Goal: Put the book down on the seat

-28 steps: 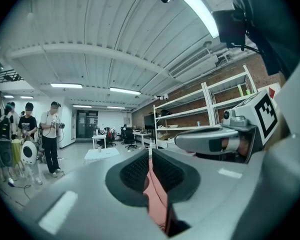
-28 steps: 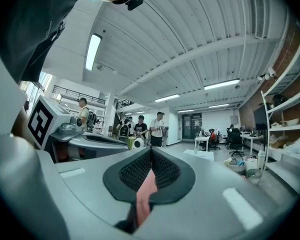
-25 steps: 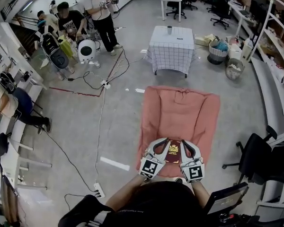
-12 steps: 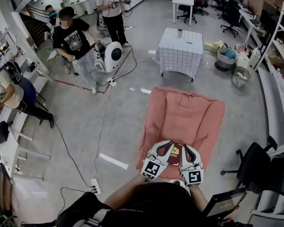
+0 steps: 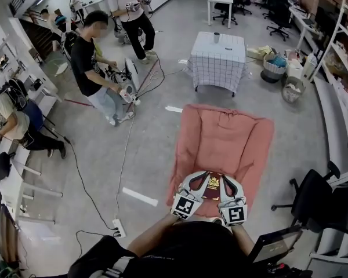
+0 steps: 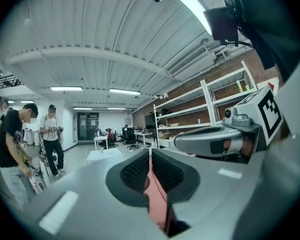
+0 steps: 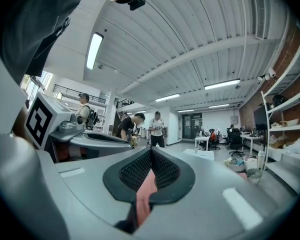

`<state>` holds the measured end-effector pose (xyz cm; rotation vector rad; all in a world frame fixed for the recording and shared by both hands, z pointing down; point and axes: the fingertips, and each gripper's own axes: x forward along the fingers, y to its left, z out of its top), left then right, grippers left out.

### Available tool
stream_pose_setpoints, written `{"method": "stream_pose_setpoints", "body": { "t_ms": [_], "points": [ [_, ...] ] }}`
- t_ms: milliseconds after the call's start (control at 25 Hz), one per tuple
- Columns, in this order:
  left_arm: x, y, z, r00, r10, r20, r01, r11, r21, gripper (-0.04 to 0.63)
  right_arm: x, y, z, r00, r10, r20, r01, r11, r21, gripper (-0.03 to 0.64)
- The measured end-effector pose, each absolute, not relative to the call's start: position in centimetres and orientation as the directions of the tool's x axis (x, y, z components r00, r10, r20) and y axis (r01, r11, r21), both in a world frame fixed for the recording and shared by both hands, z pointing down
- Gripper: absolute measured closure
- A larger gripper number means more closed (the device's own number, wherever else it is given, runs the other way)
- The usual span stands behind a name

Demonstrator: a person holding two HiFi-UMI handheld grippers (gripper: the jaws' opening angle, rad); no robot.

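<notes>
Book (image 5: 212, 187): dark red with a gold emblem, held cover-up between our two grippers over the near edge of the seat (image 5: 226, 138). We judge it is not yet laid down.
Left gripper (image 5: 202, 181): jaws pinched together on the book's left edge, with a thin pinkish strip showing between the pads.
Right gripper (image 5: 225, 183): jaws clamped the same way on the right edge.
Why both edges: we judge the paired grip keeps the cover flat and level for lowering.
Seat: pink-draped, directly ahead of us, so a short drop should do.
</notes>
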<state>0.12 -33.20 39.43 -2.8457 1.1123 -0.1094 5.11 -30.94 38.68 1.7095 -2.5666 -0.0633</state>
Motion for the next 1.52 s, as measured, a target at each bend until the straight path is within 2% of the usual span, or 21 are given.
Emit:
{"method": "stream_pose_setpoints", "body": {
  "t_ms": [680,1200,1520],
  "points": [
    [-0.4,-33.4,40.5,0.716,-0.697,0.045,-0.691,-0.716,-0.104,0.579,5.6,-30.8,39.7,-0.345,-0.938,0.031,-0.936,0.347,0.063,0.605],
    [-0.6,-33.4,41.3,0.703,-0.709,0.055,-0.703,-0.704,-0.101,0.579,5.3,-30.9,40.5,-0.335,-0.936,0.104,-0.933,0.345,0.102,0.606],
    [-0.3,-33.5,42.1,0.699,-0.711,0.072,-0.704,-0.703,-0.105,0.580,5.8,-31.3,40.7,-0.329,-0.940,0.091,-0.935,0.338,0.111,0.606]
  ]
}}
